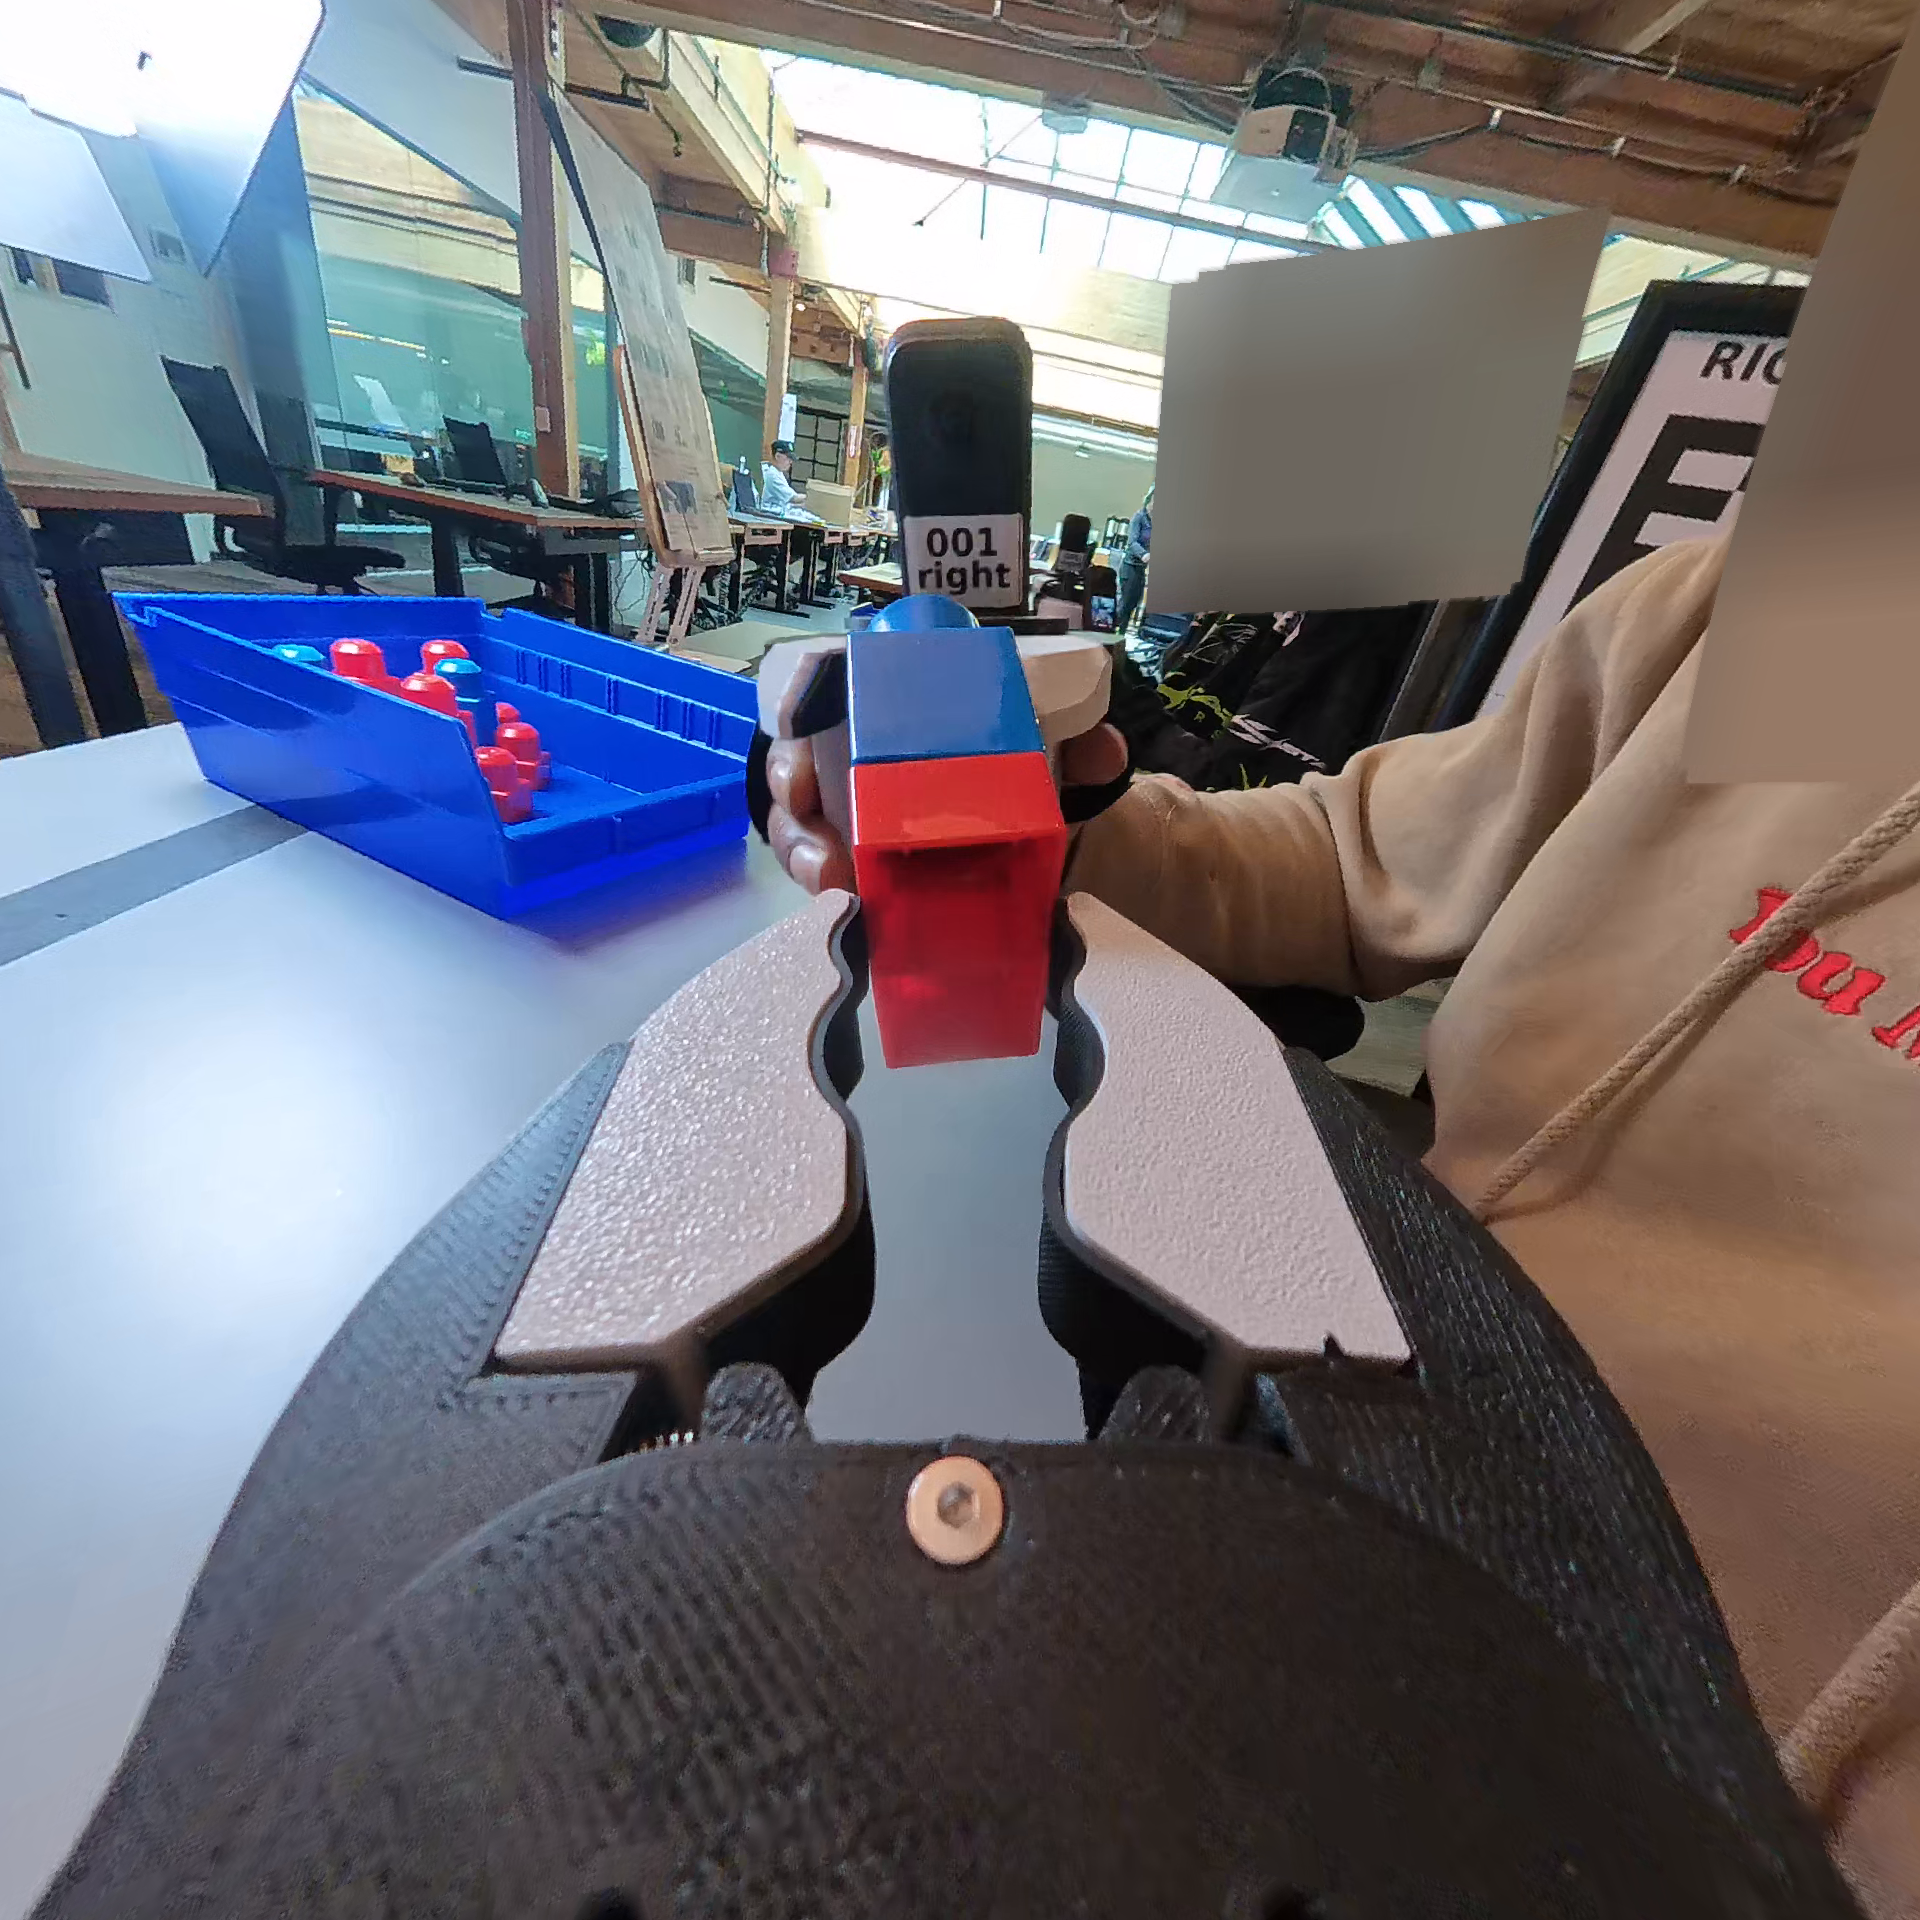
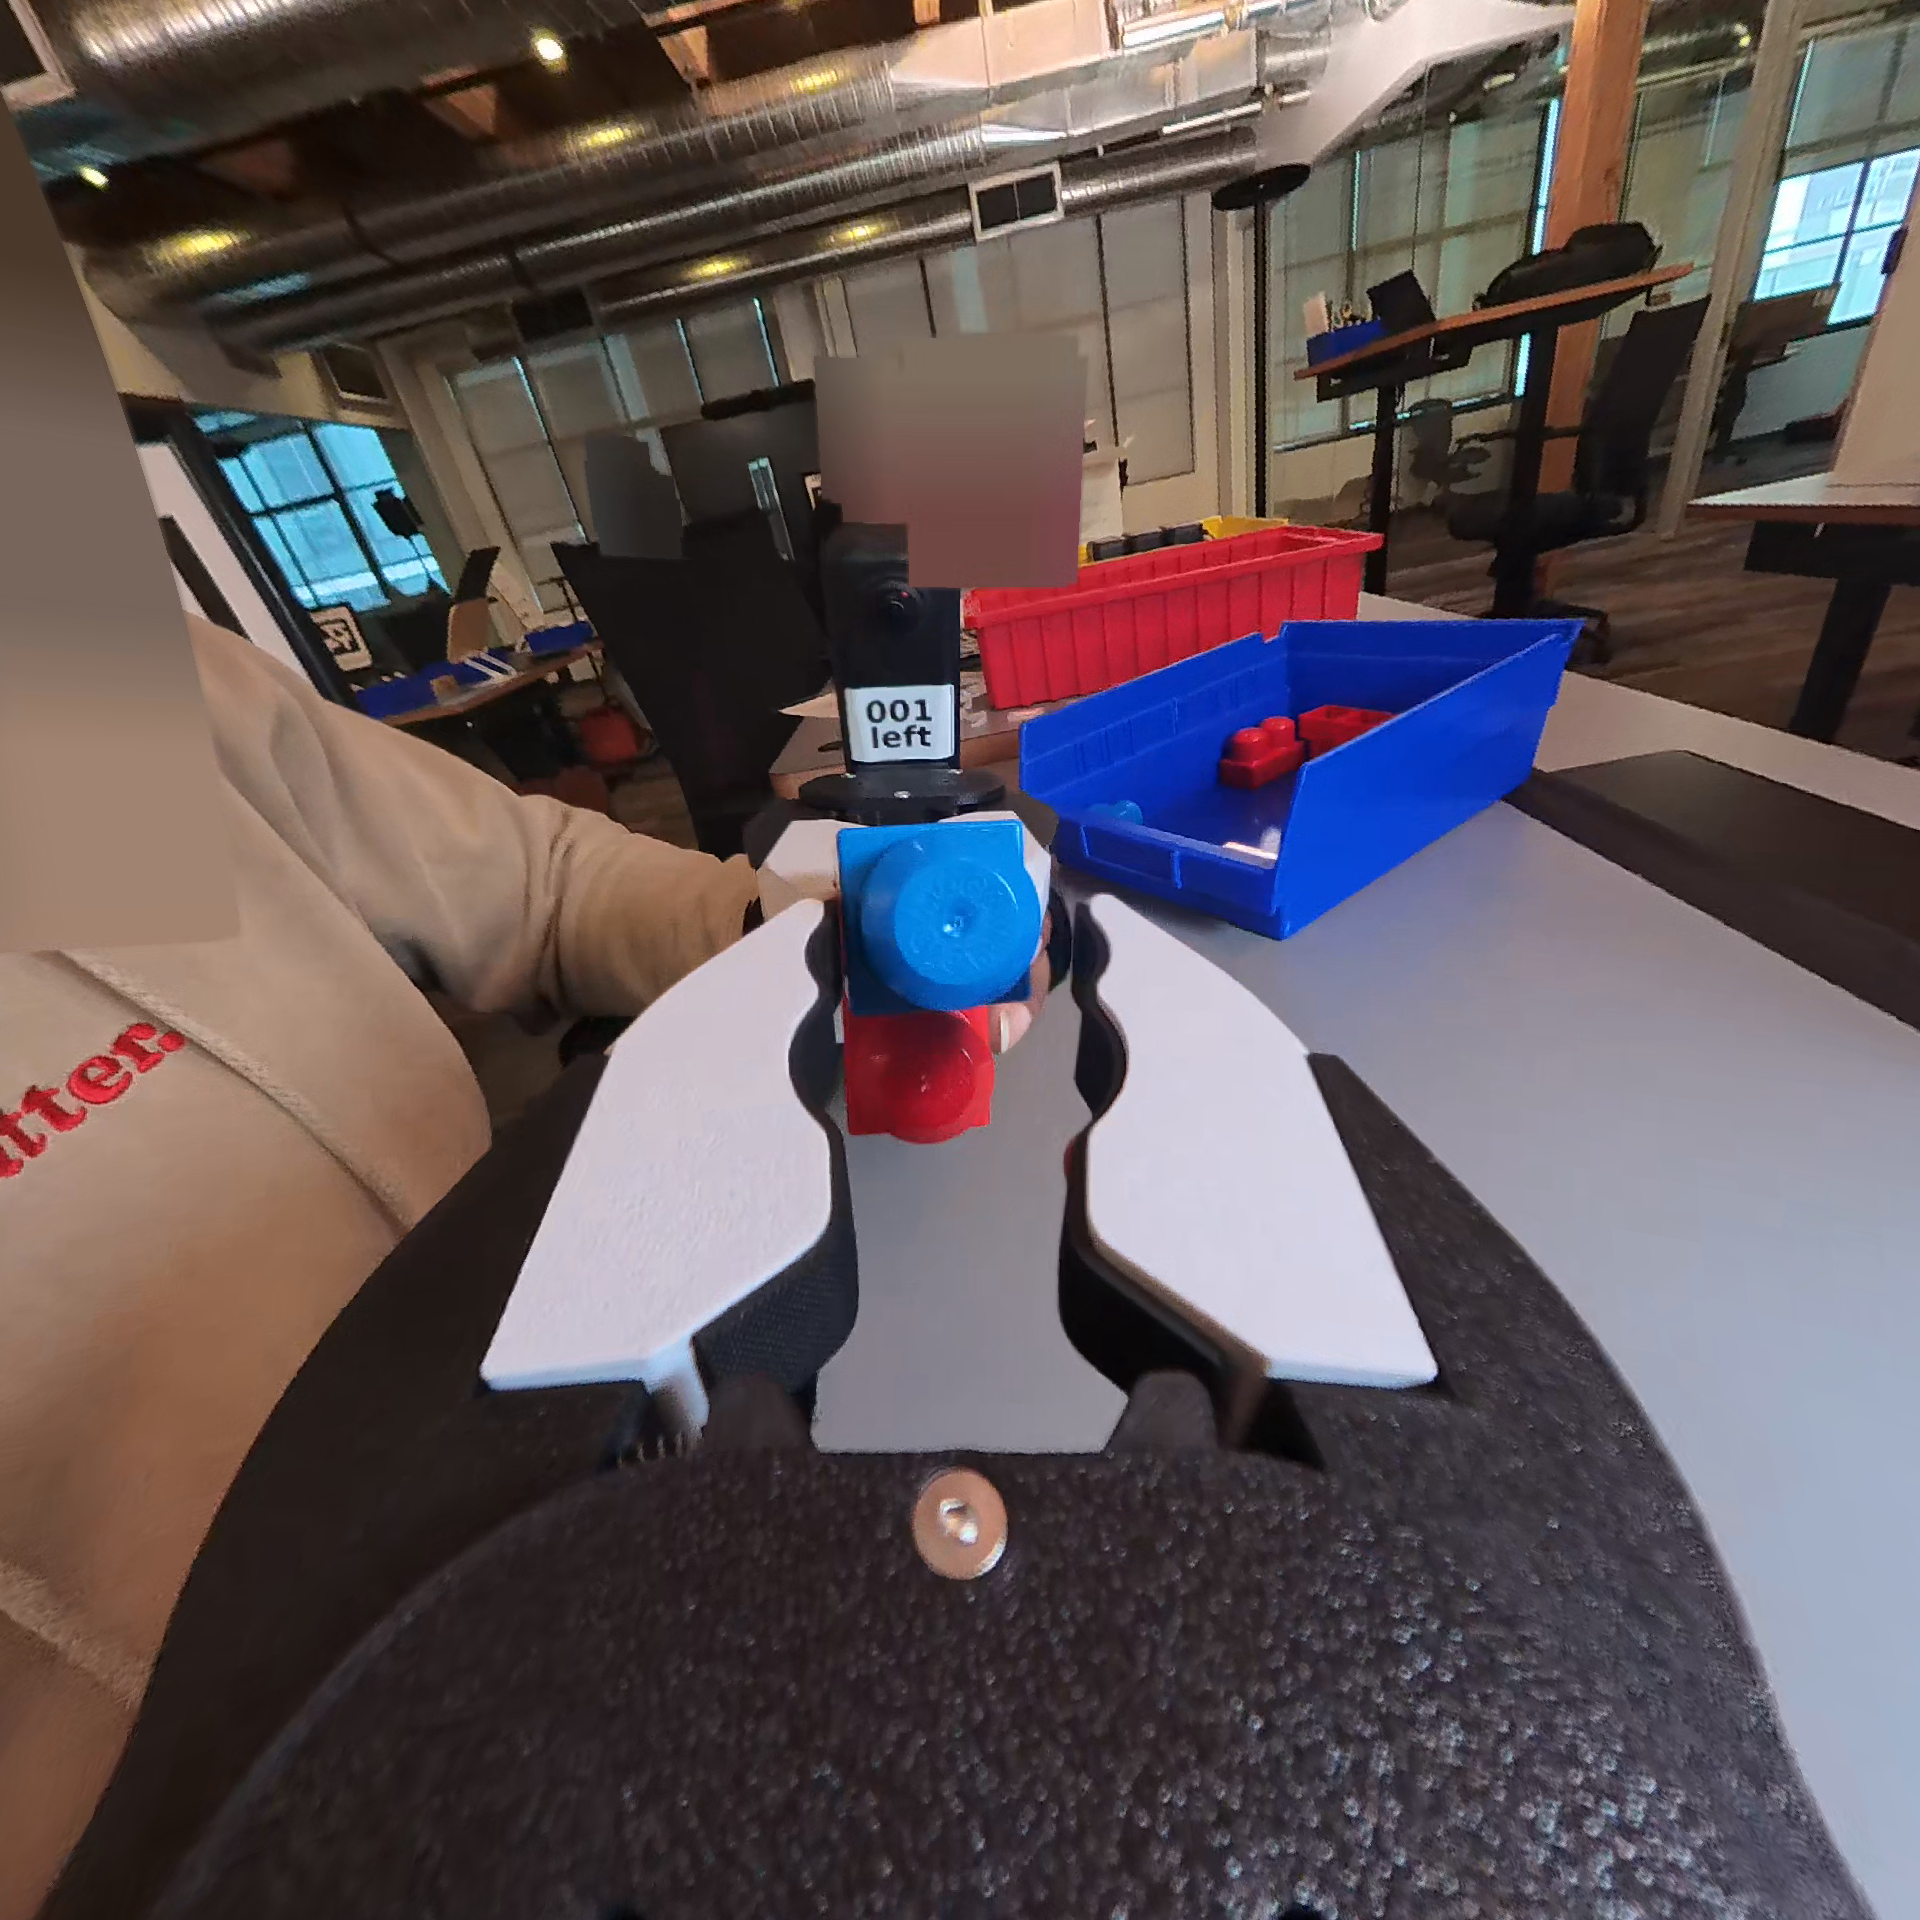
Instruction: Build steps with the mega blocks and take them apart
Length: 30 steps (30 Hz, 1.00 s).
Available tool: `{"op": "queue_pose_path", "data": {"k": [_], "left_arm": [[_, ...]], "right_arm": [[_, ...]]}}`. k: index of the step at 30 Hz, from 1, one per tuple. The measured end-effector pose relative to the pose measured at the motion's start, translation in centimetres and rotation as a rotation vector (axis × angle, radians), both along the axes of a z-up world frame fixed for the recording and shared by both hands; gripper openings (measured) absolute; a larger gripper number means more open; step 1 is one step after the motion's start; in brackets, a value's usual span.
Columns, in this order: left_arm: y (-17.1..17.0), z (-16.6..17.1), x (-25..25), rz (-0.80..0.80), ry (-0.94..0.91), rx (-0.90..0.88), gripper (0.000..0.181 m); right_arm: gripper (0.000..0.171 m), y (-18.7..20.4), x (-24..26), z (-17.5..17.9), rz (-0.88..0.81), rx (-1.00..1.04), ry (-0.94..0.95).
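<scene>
Left gripper (image 1: 951, 935) fingers clamped on red plastic mega block (image 1: 956, 914); right gripper (image 2: 940, 935) fingers clamped on joined blue plastic mega block (image 2: 935, 914). Held mid-air beside blue plastic bin (image 1: 343, 774), above grey surface (image 1: 260, 1091).

Left gripper (image 1: 956, 935): pale grey textured fingers (image 1: 717, 1122) with wavy inner edges on rough black printed body, one silver screw (image 1: 955, 1508); right gripper (image 2: 951, 940) alike; beige hoodie sleeve (image 1: 1351, 831), red embroidery, drawcord.
</scene>
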<state>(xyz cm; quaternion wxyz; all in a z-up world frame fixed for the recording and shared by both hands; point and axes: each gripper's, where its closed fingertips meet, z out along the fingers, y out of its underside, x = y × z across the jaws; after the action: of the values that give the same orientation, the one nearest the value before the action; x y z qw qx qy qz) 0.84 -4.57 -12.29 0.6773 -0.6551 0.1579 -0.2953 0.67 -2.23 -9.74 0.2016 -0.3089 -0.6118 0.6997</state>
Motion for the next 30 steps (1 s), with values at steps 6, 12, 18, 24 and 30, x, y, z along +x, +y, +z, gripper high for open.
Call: {"op": "queue_pose_path", "data": {"k": [6, 12, 18, 24, 30], "left_arm": [[-0.2, -1.3, 0.4, -0.031, 0.05, -0.038, 0.034], [0.9, -1.7, -1.9, 0.153, 0.126, -0.029, 0.04], [1.2, -2.9, -3.4, 0.217, 0.165, -0.067, 0.029], [1.4, -4.4, -3.5, 0.224, 0.228, -0.099, 0.025], [1.7, -5.4, -4.3, 0.257, 0.253, -0.13, 0.025]], "right_arm": [[0.034, -0.1, 0.9, -0.8, 0.028, 0.106, 0.004], [0.032, 4.0, 0.8, 0.7, -0.133, 0.285, -0.07], [0.032, 27.0, 1.2, 2.8, -0.913, 0.327, -0.404], [0.032, 36.8, 0.3, -8.1, -1.066, 0.41, -0.882], [0.035, 37.8, -3.5, -11.5, -1.174, 0.223, -0.914]]}}
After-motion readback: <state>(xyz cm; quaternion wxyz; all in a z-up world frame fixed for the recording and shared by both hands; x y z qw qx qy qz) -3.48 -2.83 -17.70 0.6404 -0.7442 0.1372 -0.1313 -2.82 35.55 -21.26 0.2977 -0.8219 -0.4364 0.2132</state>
